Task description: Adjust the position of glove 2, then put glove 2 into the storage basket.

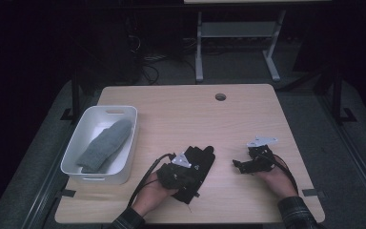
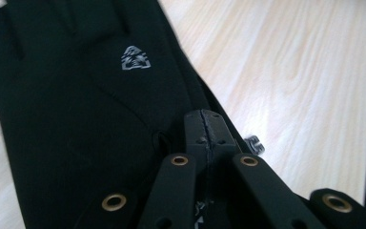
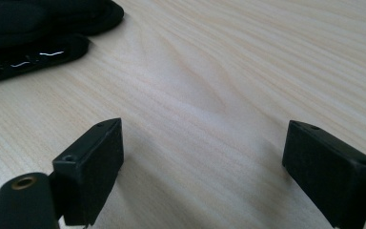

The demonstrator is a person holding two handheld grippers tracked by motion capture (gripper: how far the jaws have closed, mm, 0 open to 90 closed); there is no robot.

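Black glove (image 1: 198, 167): lies flat near the counter's (image 1: 181, 109) front edge, left of centre. Left claw (image 2: 205, 131): clenched, resting over the glove's cuff end. Right claw (image 3: 202, 162): released, nothing between, over bare counter beside the glove. White bin (image 1: 81, 138) holding grey sock (image 1: 106, 144): left edge, well apart. Path unobstructed.

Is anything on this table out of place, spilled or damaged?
Nothing stands out. The black glove lies flat on the wooden table, and a grey sock rests inside the white bin. No spill or damage shows.
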